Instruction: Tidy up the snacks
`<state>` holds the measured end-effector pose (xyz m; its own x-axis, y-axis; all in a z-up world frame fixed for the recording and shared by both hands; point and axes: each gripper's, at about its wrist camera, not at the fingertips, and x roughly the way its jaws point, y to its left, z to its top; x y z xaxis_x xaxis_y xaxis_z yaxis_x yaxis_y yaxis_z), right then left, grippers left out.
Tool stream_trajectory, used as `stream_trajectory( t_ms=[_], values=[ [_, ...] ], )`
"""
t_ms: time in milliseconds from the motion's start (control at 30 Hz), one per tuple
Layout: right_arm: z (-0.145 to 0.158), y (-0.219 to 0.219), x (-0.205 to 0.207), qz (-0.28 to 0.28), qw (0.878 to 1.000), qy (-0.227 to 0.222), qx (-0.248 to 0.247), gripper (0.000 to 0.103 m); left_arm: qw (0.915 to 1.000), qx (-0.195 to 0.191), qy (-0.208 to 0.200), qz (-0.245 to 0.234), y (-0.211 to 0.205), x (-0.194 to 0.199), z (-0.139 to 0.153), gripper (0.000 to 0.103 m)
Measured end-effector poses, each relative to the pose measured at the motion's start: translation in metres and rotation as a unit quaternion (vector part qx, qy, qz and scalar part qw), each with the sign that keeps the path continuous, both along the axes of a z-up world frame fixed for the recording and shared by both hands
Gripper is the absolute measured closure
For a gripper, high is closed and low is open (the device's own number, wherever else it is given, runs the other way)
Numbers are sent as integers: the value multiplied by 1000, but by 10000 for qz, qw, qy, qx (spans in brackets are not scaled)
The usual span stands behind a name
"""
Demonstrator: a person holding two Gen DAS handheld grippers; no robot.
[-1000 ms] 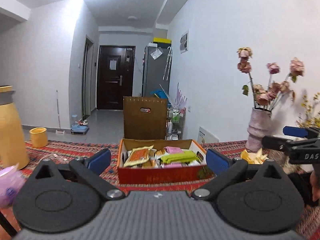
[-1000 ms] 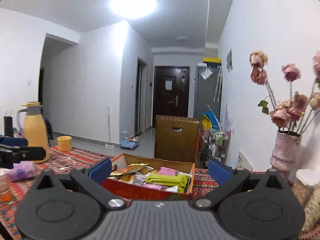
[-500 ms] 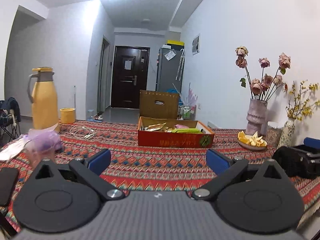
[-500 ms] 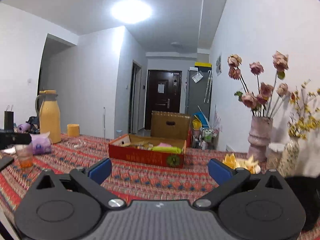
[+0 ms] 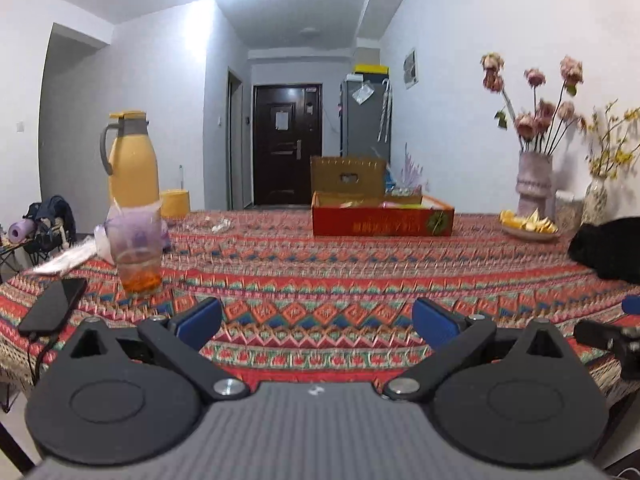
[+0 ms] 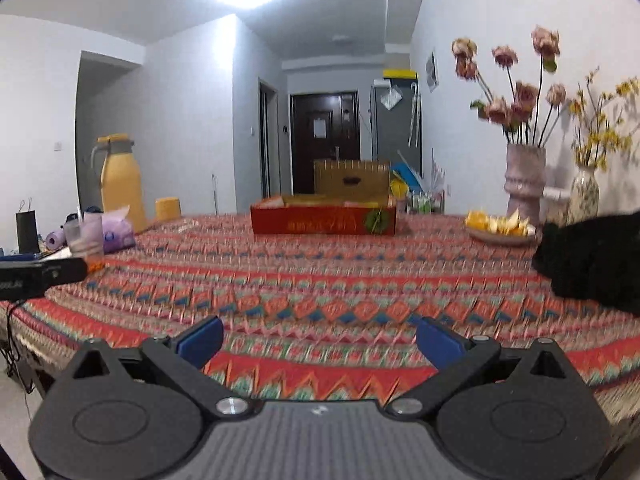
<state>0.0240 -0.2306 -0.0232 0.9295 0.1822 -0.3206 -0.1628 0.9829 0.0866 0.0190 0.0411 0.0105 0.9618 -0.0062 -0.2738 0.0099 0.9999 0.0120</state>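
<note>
A red cardboard box (image 5: 382,222) (image 6: 324,222) of snack packets stands at the far side of the patterned tablecloth (image 5: 320,276) (image 6: 320,276). Only the tops of a few packets show above its rim. My left gripper (image 5: 316,322) hangs open over the near table edge, far from the box, nothing between its blue pads. My right gripper (image 6: 318,340) is also open and empty at the near edge. The right gripper's tip (image 5: 608,340) shows at the right of the left wrist view, and the left gripper's black body (image 6: 36,276) at the left of the right wrist view.
On the left stand a yellow thermos jug (image 5: 130,164), a plastic cup (image 5: 134,256) with orange contents and a phone (image 5: 52,310) on a cable. On the right are a plate of orange peel (image 5: 528,226), flower vases (image 5: 534,182) and a black bag (image 5: 608,248).
Both grippers have pulled back from just above the box to the near table edge and dropped lower. The box now looks small and far away. Both stayed open and empty.
</note>
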Motion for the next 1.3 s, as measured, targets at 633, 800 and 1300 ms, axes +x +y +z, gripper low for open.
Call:
stream_trajectory(
  t_ms=[633,800,1300],
  values=[
    [-18,3,11,66,9995,249,176,0,9986,-179,439,-243,-13,9,-22,0],
    [-17,4,11,66,9996,225,149,0,9987,-187,427,-219,-13,9,-21,0],
    [-18,1,12,37,9996,247,126,0,9988,-183,387,-240,-14,8,-19,0]
  ],
)
